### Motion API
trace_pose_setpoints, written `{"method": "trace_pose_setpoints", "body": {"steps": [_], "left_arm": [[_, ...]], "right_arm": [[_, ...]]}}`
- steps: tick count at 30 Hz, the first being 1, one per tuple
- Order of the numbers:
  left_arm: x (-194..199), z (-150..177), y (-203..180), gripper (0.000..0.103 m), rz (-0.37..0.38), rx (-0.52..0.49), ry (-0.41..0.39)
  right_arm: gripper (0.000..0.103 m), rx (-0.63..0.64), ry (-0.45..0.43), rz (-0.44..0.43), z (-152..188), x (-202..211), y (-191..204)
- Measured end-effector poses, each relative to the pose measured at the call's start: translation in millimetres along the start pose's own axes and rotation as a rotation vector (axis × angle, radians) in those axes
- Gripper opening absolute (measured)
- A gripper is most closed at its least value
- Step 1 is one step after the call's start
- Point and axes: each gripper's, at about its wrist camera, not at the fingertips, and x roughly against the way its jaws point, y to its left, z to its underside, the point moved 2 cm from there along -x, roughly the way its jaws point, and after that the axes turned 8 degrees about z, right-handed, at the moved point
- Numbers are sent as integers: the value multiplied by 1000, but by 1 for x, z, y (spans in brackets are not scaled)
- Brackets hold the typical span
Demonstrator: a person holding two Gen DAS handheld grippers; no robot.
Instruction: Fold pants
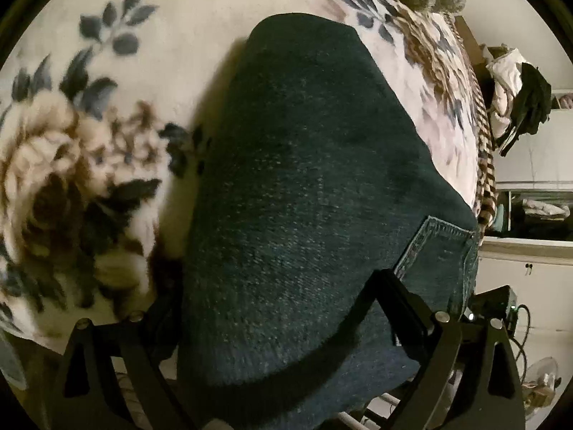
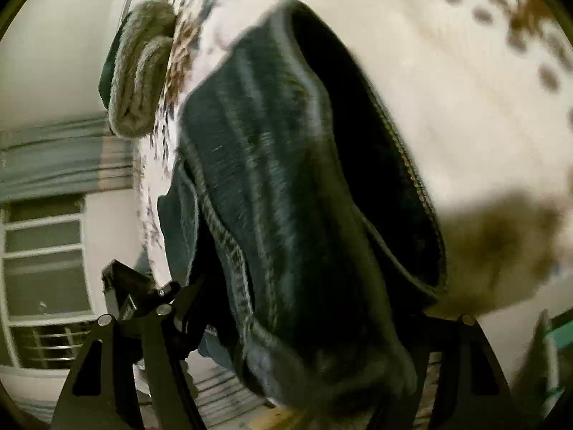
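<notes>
While the dark denim pants point(image 1: 304, 186) lay on the floral blanket point(image 1: 89, 125) of the bed, a thick fold of them ran straight back between the fingers of the left tool point(image 1: 283, 294). Its right finger point(image 1: 404, 304) pressed against the cloth just under a stitched back pocket point(image 1: 440, 254), and its left finger point(image 1: 157, 319) sat at the other edge of the bundle, mostly hidden by fabric. That tool stood fairly wide apart, with the denim filling the gap, so it was gripping the pants.

From the right wrist view, the pants point(image 2: 286, 179) rose as a bunched, layered mass with pale stitched seams and a dark opening along the right side. The cloth spilled down between the fingers of the right tool point(image 2: 301, 322), covering their tips. Its fingers were spread about the bundle and appeared to hold it, though the picture was blurred and the contact points were hidden.

Beyond the pants, the cream blanket point(image 2: 447, 89) spread out with brown and blue flowers. A rolled grey-green fuzzy throw point(image 2: 143, 71) lay at the bed's far edge. Past the bed, clothes point(image 1: 519, 89) were heaped on white shelving point(image 1: 530, 251), and a window point(image 2: 43, 268) showed on the other side.
</notes>
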Motion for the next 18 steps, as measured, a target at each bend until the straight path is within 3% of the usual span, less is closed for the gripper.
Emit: {"method": "trace_pose_setpoints", "body": {"steps": [2,4,5,6,8,10,18], "left_arm": [[0,0,0,97,8,4,-6],[5,1,2,95,35,26,-30],[7,1,3,84,41,35,-42],[12,2,5,63,46,45,-59],[21,4,7,41,58,53,-78],[31,7,2,29,97,33,-95],[86,5,-41,24,86,-42,-160]], "right_arm": [[80,-16,11,-38,-7,-5,2],[71,-34,4,-41,-7,-3,2],[61,-40,-3,-34,-6,-3,2],[52,-44,-18,-19,-3,-1,1],[44,-72,-35,-24,2,6,0],[40,-77,-50,-6,7,14,7],[35,-10,-52,26,9,44,58]]}}
